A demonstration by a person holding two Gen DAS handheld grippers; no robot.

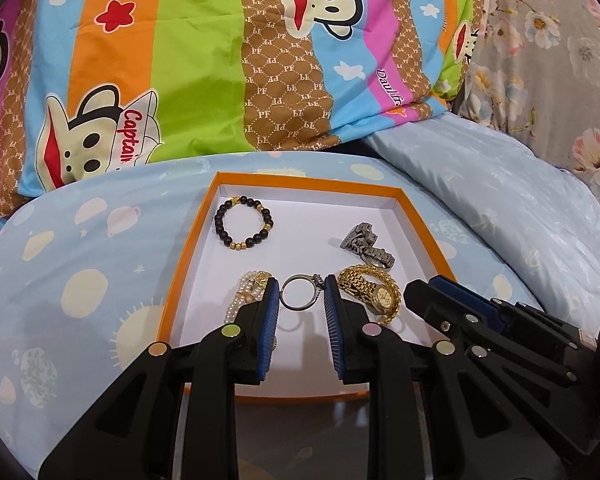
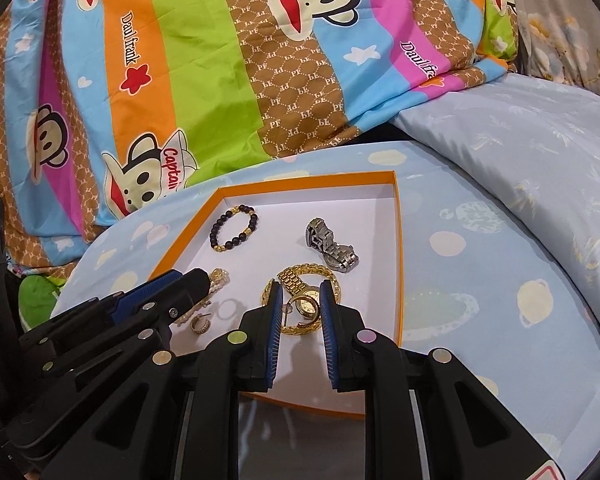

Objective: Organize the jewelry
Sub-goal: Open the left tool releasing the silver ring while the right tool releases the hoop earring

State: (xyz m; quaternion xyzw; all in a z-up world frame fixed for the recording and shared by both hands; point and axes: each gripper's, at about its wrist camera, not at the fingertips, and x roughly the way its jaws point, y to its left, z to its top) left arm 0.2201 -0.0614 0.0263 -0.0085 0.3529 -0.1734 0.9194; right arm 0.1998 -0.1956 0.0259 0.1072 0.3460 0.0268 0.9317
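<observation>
An orange box [image 1: 188, 248] with a white inside [image 2: 398, 248] lies on the bed and holds jewelry. My left gripper [image 1: 301, 294] is open, its fingertips on either side of a silver ring [image 1: 299, 293]. A pearl bracelet [image 1: 242, 294] lies just left of it. My right gripper [image 2: 299, 298] is open, its fingertips either side of a gold watch [image 2: 306, 304] lying on a gold chain bracelet [image 2: 332, 276]. A black bead bracelet [image 1: 243, 222] and a silver watch [image 1: 366, 246] lie farther back. A gold hoop earring [image 2: 202, 325] lies near the box's front left.
The box rests on a light blue cushion with planet prints [image 1: 84, 280]. A striped cartoon monkey quilt [image 1: 200, 60] rises behind it. A pale blue pillow [image 2: 520, 152] lies to the right, and floral fabric [image 1: 560, 60] beyond it.
</observation>
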